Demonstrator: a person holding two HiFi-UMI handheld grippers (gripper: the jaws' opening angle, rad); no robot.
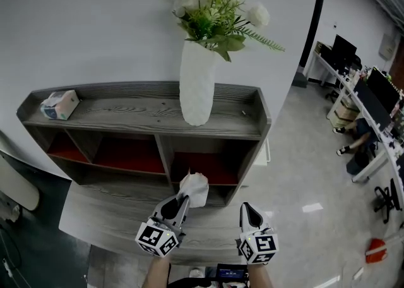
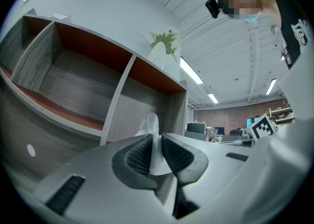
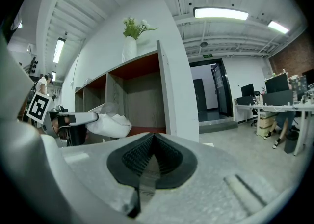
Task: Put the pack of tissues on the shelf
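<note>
**Left claw holds the tissues before the shelf**

My left claw (image 1: 184, 198) is nearly closed, its dark ribbed pads pinching a thin fold of the pack of tissues (image 1: 194, 188). The soft white pack sticks out past my fingertips. It is held off any surface, just in front of the open lower right compartment of the grey wooden shelf (image 1: 126, 108). In the left gripper view the white wrapper rises between the pads (image 2: 140, 153).

My right claw (image 1: 250, 207) is beside the left one, its jaws pressed together with nothing between them.

On the shelf's top board stands a white vase (image 1: 197, 88) of white flowers (image 1: 208, 2). A second tissue pack (image 1: 60, 105) lies at its far left end.
</note>
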